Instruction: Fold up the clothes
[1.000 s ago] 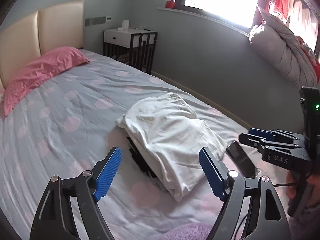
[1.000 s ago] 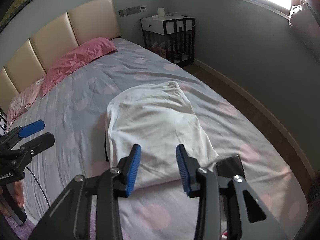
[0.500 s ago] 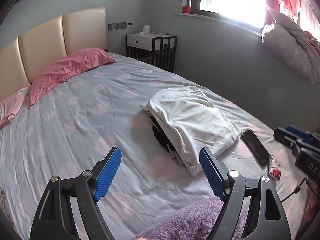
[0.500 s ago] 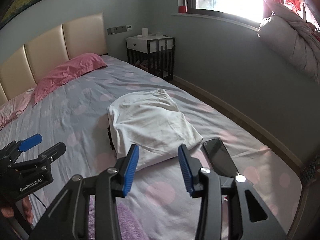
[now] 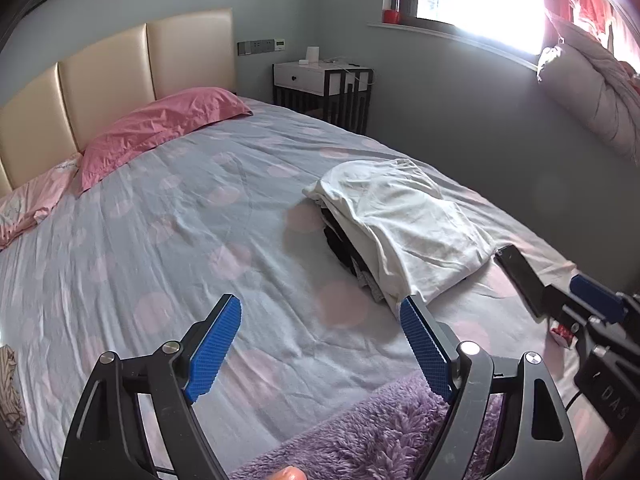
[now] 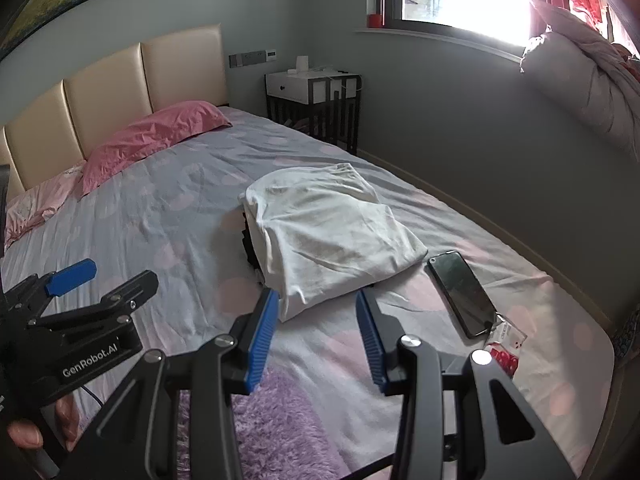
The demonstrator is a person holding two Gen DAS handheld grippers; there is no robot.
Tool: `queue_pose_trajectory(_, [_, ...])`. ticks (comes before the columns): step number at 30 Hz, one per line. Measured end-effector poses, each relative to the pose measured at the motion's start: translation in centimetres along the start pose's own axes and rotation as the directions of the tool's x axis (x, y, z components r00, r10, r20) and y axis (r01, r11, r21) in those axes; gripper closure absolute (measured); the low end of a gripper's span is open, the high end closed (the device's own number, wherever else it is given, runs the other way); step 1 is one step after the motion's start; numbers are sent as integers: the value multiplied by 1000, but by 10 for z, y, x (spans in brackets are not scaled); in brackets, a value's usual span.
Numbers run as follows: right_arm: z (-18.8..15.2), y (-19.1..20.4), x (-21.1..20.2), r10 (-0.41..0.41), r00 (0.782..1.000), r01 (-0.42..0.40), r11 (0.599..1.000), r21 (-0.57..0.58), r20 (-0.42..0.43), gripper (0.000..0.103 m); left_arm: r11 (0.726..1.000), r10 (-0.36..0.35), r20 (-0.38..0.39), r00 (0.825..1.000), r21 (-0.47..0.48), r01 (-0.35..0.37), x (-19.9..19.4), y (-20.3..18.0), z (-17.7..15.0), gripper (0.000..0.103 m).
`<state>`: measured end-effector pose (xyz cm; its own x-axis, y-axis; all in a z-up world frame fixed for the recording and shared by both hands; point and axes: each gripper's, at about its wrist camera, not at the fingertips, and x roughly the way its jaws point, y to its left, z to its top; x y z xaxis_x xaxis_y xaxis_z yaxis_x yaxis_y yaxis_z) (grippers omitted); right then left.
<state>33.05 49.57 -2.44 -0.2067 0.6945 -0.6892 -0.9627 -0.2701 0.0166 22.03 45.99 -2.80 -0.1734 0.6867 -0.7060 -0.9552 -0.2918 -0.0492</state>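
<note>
Phone [image 6: 462, 294] sits just right of the right claw [image 6: 316, 334], touching the folded white shirt [image 6: 332, 232] ahead. Both claws are spread and empty, left claw [image 5: 320, 346] wider; a sloppy reach could drag the phone or topple the pile.

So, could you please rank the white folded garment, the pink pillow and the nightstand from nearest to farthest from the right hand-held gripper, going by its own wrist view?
1. White folded garment, just ahead of the right hand-held gripper.
2. Pink pillow, far left by the headboard.
3. Nightstand, beyond the bed, by the wall.
</note>
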Motion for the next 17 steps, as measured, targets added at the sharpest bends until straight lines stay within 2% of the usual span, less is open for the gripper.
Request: queue_pose_trajectory(17, [-4,12,-9,22,1000,-22,1000,-18,3,63,1000,-2,9,1000,21,2,-10,-3,-1,20])
